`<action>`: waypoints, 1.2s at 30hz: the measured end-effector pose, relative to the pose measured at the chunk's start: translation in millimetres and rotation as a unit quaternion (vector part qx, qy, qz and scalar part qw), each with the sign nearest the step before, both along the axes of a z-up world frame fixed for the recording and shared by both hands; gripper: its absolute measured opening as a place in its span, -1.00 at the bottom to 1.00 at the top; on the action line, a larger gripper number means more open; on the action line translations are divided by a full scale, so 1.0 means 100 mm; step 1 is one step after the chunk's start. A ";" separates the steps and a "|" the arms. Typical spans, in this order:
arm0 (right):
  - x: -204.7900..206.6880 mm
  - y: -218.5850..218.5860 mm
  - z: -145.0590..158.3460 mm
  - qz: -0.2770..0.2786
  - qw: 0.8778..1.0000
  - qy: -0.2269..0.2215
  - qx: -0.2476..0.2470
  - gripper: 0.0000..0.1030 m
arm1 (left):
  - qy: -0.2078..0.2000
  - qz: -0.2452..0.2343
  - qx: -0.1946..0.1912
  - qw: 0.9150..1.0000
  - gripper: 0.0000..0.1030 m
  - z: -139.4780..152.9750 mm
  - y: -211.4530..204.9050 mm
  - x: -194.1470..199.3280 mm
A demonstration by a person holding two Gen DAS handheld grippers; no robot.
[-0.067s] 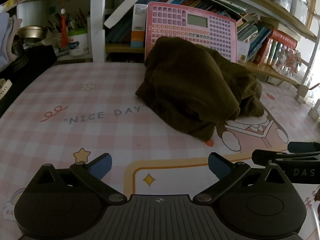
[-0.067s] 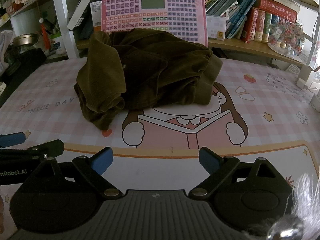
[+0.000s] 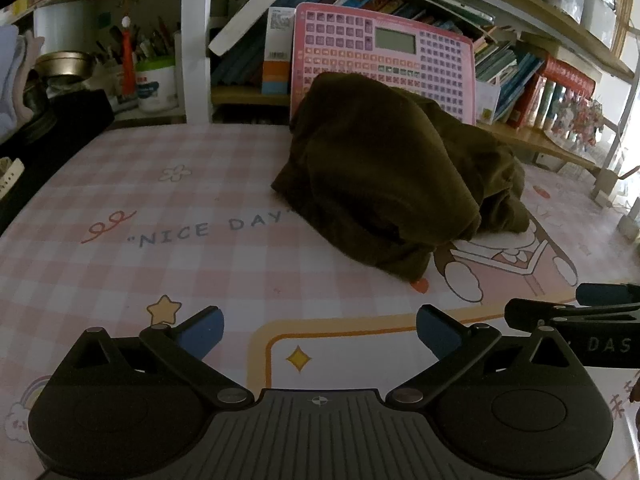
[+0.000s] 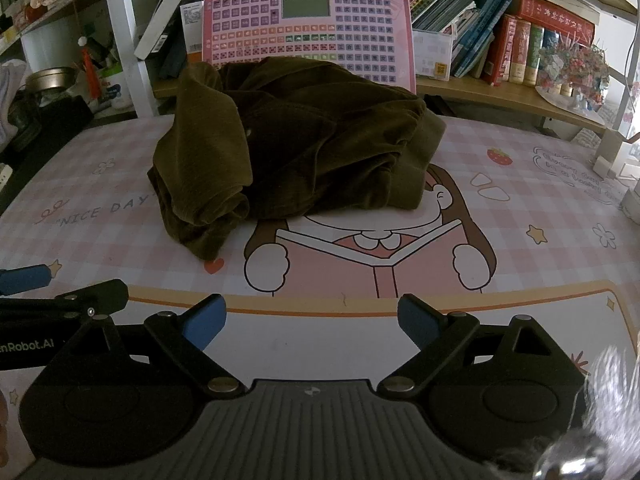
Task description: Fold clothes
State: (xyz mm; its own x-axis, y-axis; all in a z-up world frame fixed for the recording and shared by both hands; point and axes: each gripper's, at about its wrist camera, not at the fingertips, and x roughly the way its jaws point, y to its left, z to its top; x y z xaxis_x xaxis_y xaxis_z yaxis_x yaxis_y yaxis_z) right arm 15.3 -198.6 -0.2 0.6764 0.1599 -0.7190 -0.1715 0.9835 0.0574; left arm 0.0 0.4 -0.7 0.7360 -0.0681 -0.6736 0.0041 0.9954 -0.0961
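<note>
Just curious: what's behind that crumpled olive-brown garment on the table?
Behind the crumpled olive-brown corduroy garment stands a pink keyboard learning board, leaning before shelved books. The garment hides the board's lower edge, so its footing cannot be seen.

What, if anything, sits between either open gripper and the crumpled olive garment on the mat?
Nothing visible. Bare printed mat lies between the right gripper and the olive garment, and likewise ahead of the left gripper. The pink keyboard toy stands behind the garment, not in the way. Both grippers are open and hold nothing.
</note>
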 end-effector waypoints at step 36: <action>0.00 0.00 -0.01 -0.003 1.000 0.004 -0.002 0.82 | 0.012 -0.003 -0.002 1.000 1.00 -0.02 -0.01 0.02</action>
